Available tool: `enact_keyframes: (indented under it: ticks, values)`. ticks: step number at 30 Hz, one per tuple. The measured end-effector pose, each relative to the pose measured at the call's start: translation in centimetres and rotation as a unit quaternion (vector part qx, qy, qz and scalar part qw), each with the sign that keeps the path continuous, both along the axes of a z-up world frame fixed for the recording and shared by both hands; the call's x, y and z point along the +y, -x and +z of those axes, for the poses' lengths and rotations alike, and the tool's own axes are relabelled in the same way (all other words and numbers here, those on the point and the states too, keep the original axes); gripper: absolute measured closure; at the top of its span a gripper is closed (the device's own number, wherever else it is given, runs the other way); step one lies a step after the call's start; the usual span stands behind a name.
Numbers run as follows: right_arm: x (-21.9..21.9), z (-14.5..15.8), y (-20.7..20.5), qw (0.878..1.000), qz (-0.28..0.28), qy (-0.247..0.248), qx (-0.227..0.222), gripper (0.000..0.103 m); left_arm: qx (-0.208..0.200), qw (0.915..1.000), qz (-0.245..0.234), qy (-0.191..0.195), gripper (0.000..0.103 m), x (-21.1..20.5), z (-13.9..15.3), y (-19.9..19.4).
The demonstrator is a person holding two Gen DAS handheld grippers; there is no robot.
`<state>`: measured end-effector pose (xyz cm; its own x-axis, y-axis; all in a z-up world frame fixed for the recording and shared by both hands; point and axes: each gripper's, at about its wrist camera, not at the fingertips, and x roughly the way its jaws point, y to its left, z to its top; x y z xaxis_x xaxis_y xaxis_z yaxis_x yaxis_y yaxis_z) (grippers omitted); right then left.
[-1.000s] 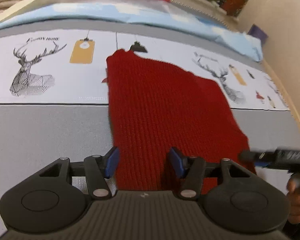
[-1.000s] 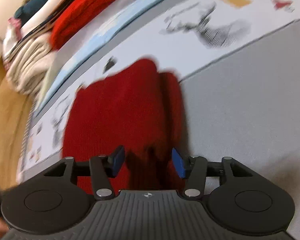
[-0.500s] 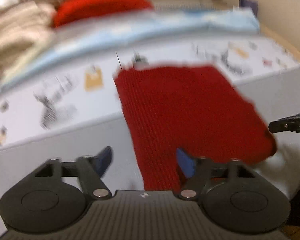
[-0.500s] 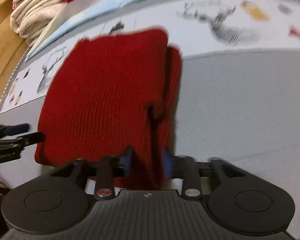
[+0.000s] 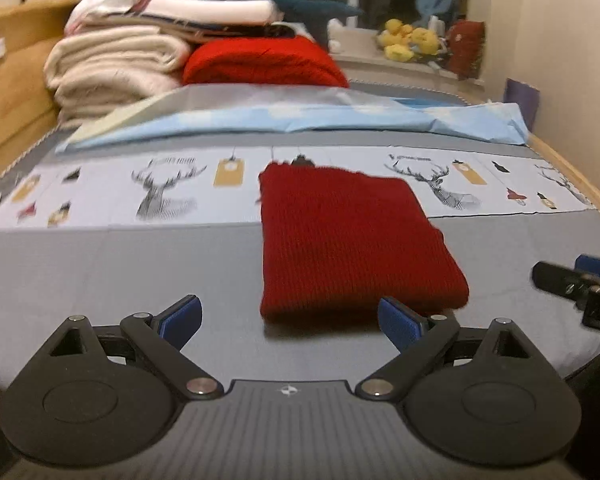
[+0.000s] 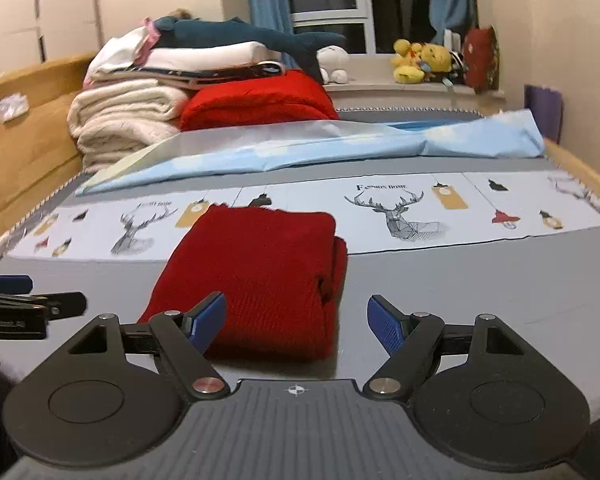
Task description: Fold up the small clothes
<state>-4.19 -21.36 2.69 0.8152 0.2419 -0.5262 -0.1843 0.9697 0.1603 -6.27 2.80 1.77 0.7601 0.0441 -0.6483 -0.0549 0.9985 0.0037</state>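
Grey bedsheet, folded red knit.

One folded red knit, two grippers.

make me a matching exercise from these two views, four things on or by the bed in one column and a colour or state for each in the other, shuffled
Things:
1. red knit garment
2. left gripper
3. cream blanket
4. plush toys

Colour or state:
A. yellow, on the windowsill
B. folded flat on the grey bedcover
C. open, holding nothing
D. folded, at the bottom of the pile by the headboard

Pairs: 1-B, 2-C, 3-D, 4-A
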Motion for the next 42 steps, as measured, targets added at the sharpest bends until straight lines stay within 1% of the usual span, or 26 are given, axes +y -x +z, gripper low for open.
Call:
enact_keyframes:
  ticks: [2,4,6,9,12,24,42]
  values:
    - [0.6,0.0,0.8,1.000,0.005,0.000,0.008,0.023,0.008,0.9998,0.015,0.012,0.006,-0.2,-0.6,0.7]
    - [1.4,-0.3,1.0,1.000,0.015,0.002,0.021,0.023,0.018,0.9996,0.017,0.017,0.006,-0.5,-1.1,0.8]
    - [2.1,-0.4,1.2,1.000,0.019,0.012,0.021,0.023,0.018,0.9996,0.013,0.016,0.006,-0.9,-1.2,0.7]
    - [2.5,-0.7,0.7,0.999,0.017,0.005,0.032,0.023,0.010,0.9999,0.001,0.007,0.006,-1.3,-1.3,0.3]
    - [3.0,-1.1,0.2,0.999,0.015,0.006,0.044,0.023,0.016,0.9999,-0.006,0.002,0.006,-1.6,-1.8,-0.2]
    - [4.4,-1.7,-0.5,0.998,0.037,0.015,0.049,0.023,0.016,0.9997,0.002,0.017,0.006,-1.0,-2.1,-1.1]
    - [4.7,-2.0,-1.3,0.998,0.031,0.014,0.056,0.023,0.018,0.9996,0.000,0.023,0.006,-0.6,-2.3,-1.7]
